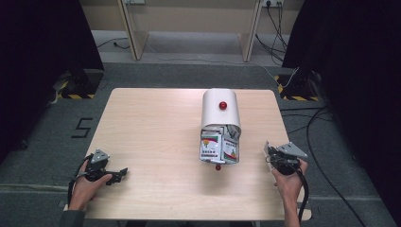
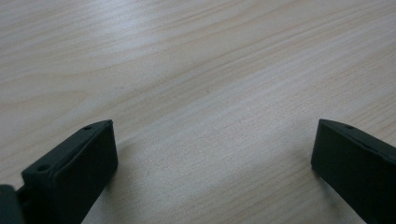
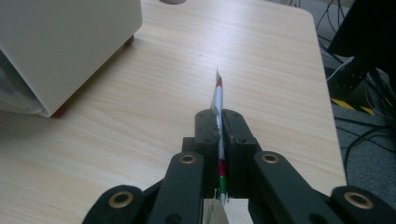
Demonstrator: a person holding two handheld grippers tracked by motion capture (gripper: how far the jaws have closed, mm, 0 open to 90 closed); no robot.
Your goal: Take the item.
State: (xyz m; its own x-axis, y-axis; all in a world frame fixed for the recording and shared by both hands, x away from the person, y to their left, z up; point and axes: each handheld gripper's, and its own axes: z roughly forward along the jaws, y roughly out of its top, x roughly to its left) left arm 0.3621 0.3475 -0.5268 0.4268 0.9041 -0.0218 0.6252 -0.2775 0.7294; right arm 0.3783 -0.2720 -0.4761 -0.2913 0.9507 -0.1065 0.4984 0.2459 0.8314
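R gripper (image 3: 219, 135) is clamped tight on a thin flat packet (image 3: 217, 95), seen edge-on w/ green/red print, held just off the table (image 1: 156, 123) at its right edge, well apart from the white container (image 1: 220, 111). More packets (image 1: 211, 144) sit in that container's open front end. L gripper (image 2: 212, 158) rests low over bare tabletop at the near left, jaws wide apart, nothing between them. I judge I'm mid-transfer: one packet pulled out, not yet set down. Next move prob needs a drop spot on the table, then easing the jaws apart w/o flicking the packet.
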